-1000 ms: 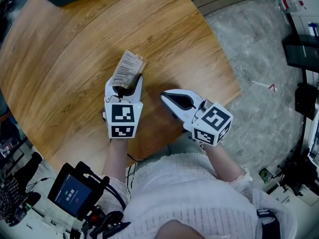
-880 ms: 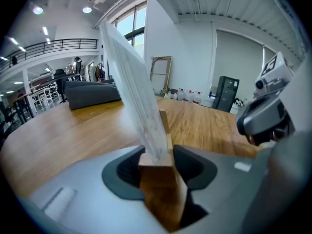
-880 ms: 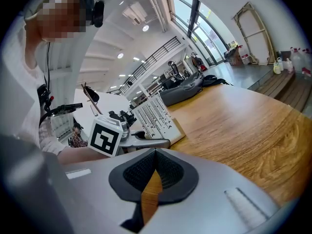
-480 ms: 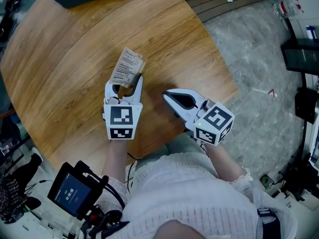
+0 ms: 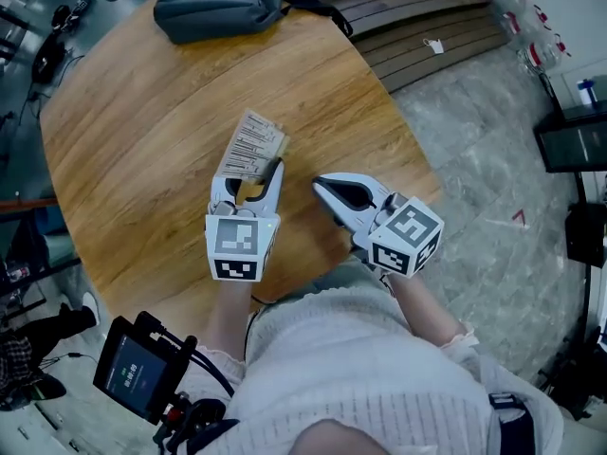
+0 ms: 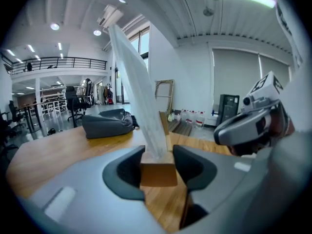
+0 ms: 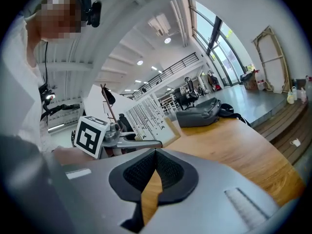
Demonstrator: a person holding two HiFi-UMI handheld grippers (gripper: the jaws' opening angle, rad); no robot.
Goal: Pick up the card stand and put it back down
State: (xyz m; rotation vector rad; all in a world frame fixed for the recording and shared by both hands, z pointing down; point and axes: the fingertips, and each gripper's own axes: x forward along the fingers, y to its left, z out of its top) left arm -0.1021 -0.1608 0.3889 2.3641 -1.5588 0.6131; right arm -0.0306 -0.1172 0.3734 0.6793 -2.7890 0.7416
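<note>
Right tool (image 5: 322, 186): you hold it clenched, its pads meeting with nothing between them. Its tips point toward 10 o'clock in the head view.
Left tool (image 5: 248, 180): it sits at 9 o'clock of the right tool, near it but apart, and points toward 12 o'clock. Its jaws stand fairly wide and grasp the card stand (image 5: 252, 145) by its wooden block (image 6: 157, 173), one pad on each side.
Stand's place: it is in your left tool, over the middle of the bench (image 5: 123, 159). In the left gripper view, bench wood shows under the block.
Stand's axis: the card (image 6: 139, 91) rises from the top of the block. In the head view its long side runs away from you, between 12 and 1 o'clock, with the printed face turned up toward you. In the left gripper view it leans toward 11 o'clock.
Bench: round, wood-grained.
Grey bag (image 5: 223, 8): it lies at the far edge of the bench at 12 o'clock, well apart from the stand.
</note>
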